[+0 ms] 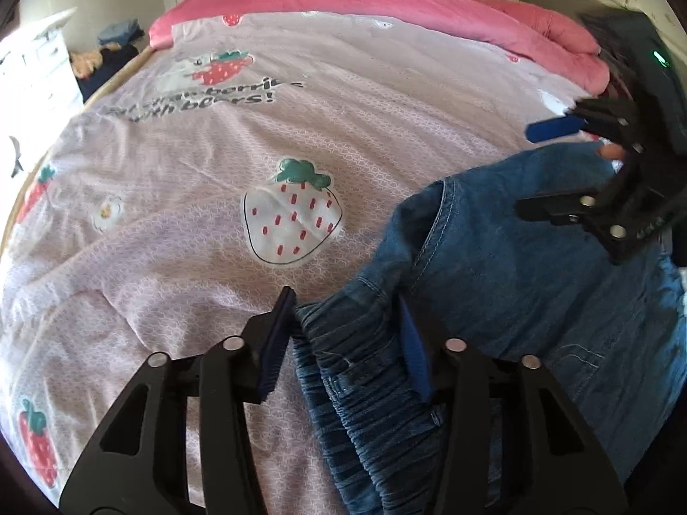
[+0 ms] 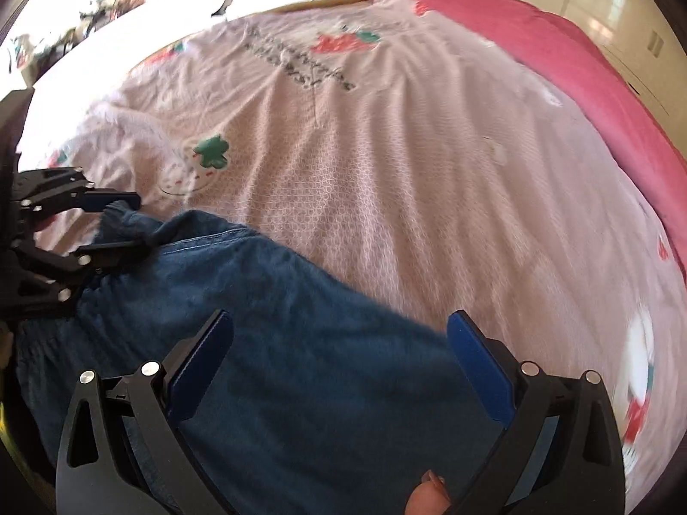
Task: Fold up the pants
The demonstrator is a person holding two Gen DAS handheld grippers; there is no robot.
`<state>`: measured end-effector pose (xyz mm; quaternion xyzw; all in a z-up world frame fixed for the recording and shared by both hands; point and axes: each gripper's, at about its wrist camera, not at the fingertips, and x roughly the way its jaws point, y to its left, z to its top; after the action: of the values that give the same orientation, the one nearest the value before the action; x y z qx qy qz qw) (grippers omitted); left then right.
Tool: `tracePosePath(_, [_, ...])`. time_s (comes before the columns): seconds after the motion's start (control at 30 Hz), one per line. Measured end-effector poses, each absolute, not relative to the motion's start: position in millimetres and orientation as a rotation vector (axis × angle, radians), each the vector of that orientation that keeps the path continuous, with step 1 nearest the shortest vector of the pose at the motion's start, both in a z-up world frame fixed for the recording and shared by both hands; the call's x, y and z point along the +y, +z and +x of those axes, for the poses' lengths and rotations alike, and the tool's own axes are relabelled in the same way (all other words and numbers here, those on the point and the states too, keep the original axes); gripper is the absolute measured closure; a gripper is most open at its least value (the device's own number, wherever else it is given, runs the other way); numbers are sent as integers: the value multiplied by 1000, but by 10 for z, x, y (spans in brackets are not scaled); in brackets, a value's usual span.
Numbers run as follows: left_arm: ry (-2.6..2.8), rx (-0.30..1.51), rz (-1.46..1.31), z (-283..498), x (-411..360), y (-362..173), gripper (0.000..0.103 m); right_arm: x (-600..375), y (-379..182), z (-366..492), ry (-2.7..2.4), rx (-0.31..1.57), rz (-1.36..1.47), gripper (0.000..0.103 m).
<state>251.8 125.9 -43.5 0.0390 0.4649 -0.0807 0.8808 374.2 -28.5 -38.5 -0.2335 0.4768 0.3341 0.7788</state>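
Note:
Blue denim pants [image 1: 515,274] lie on the pink strawberry bedspread [image 1: 240,137], at the lower right of the left wrist view. My left gripper [image 1: 348,317] is open, with the gathered elastic waistband [image 1: 356,365] bunched between its fingers. My right gripper [image 2: 339,343] is open wide just above the flat denim [image 2: 300,365]. It also shows in the left wrist view [image 1: 554,167], over the far edge of the pants. The left gripper shows in the right wrist view [image 2: 111,223], straddling the waistband corner.
A pink quilt [image 1: 386,4] is rolled along the far side of the bed. A white dresser [image 1: 38,64] and a pile of clothes [image 1: 107,51] stand beyond the bed's left edge. White wardrobe doors [image 2: 601,4] stand at the right.

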Motion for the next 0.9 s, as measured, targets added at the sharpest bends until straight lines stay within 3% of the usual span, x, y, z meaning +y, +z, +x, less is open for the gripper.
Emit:
tracePosePath(0.1, [-175, 974, 75, 2515, 1258, -447, 73, -233, -449, 3820, 741, 1051, -504, 11])
tracePosePath(0.13, [-180, 972, 67, 2503, 1274, -440, 74, -224, -458, 3826, 755, 1053, -497, 30])
tracePosePath(0.27, [-211, 916, -31, 2383, 1385, -299, 76, -163, -485, 3752, 802, 1045, -511, 59])
tracePosePath(0.3, [-215, 894, -44, 2341, 1396, -254, 76, -158, -469, 3710, 833, 1042, -495, 75])
tracePosePath(0.33, [-218, 882, -51, 2311, 1394, -224, 77, -158, -448, 3675, 840, 1031, -487, 80])
tracePosePath(0.53, [-247, 802, -66, 2091, 1367, -2, 77, -317, -234, 3322, 854, 946, -424, 93])
tracePosePath(0.9, [-243, 653, -55, 1514, 1282, 309, 77, -769, 412, 2242, 838, 763, -262, 95])
